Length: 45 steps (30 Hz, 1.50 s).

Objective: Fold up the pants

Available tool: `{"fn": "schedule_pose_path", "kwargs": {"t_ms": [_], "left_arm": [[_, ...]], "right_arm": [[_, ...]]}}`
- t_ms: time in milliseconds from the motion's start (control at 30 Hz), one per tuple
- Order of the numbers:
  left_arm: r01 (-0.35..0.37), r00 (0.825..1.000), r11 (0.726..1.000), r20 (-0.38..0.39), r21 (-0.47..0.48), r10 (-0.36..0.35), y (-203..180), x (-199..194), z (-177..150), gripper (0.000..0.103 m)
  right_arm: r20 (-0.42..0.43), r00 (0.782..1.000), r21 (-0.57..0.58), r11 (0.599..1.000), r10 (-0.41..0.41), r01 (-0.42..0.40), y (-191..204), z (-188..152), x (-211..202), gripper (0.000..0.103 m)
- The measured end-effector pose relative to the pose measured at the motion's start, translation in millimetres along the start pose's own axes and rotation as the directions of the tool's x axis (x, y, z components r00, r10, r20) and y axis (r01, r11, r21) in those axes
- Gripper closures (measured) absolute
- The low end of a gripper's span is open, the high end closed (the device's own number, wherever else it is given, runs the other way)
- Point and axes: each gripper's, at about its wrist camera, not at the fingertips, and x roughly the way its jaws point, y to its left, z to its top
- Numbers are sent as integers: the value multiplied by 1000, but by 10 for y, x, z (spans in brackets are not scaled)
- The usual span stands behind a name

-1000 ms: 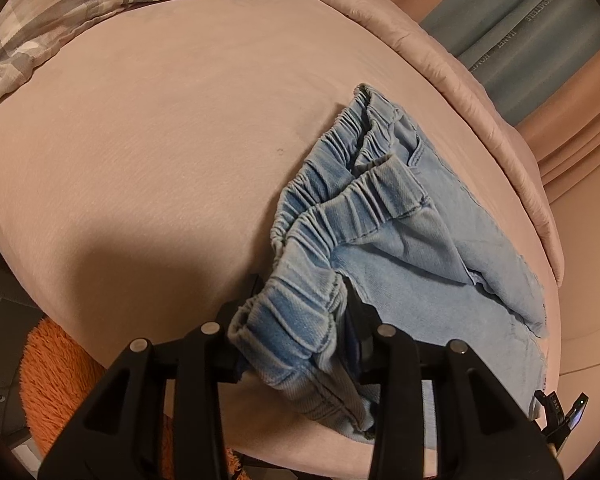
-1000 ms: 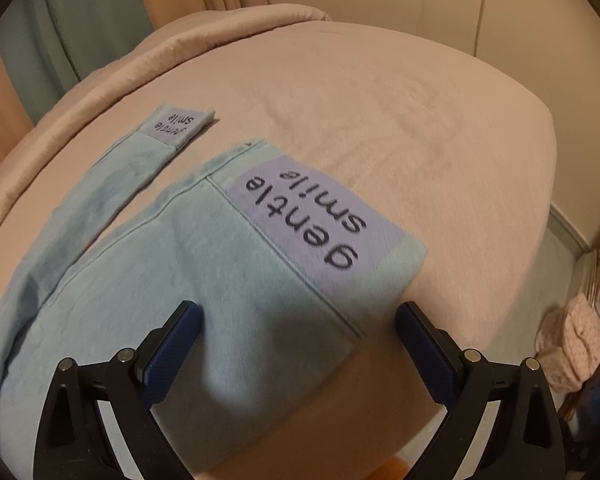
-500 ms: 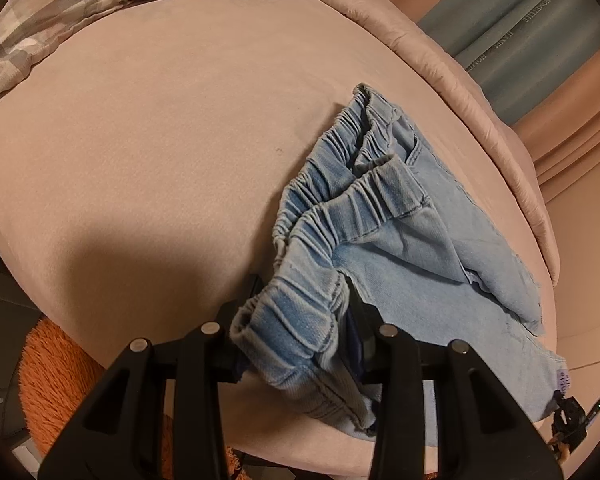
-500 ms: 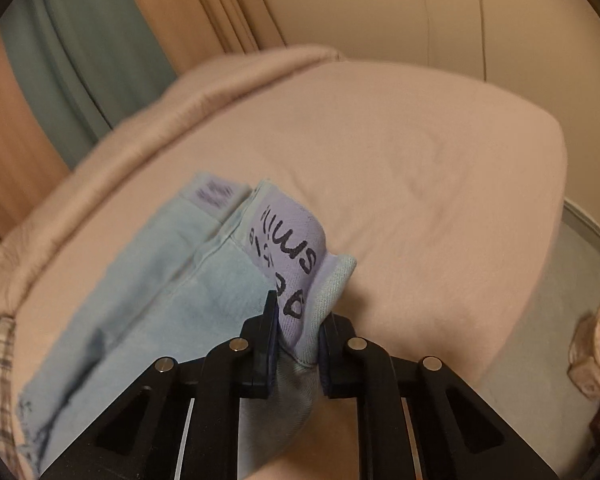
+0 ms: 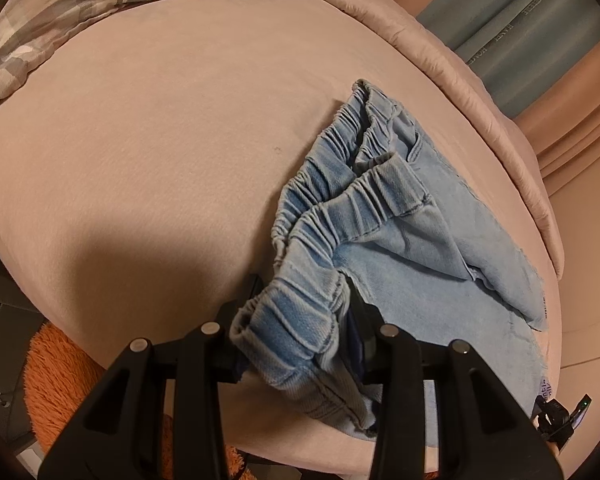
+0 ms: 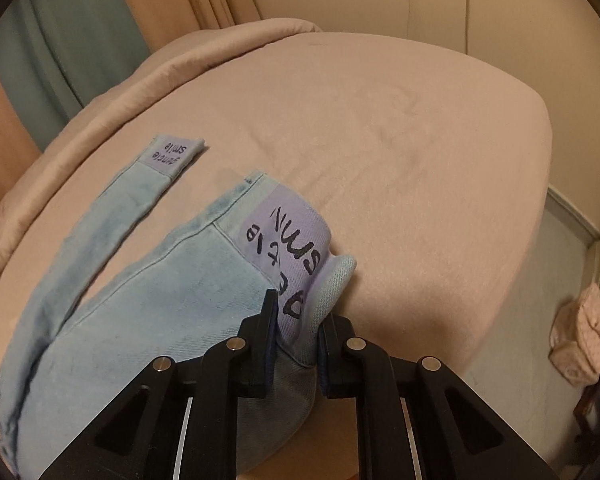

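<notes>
Pants (image 5: 440,280) spread on bed (image 5: 160,140), waistband pinched by left gripper (image 5: 300,340) and near cuff clamped by right gripper (image 6: 296,340); if lifted unevenly, the bunched denim is judged likely to slip free

left gripper (image 5: 300,330) low at frame bottom, jaws clamped partway on a thick bunch of cloth (waistband end), right gripper (image 6: 296,334) jaws nearly together, pinching a thin fold, both sets of black fingers pointing forward, roughly level
</notes>
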Motion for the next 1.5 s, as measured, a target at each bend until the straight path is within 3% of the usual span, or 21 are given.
{"fn": "schedule_pose_path", "kwargs": {"t_ms": [1300,1500], "left_arm": [[-10,1000,1000,12,12,10,-23,11,-53,64],[-39,999,997,8,67,38,-45,-49,-108,67]], "right_arm": [[-7,1000,-20,1000,-6,6,-19,19,-1,89],[20,1000,-11,1000,8,-8,-39,12,-123,89]]}}
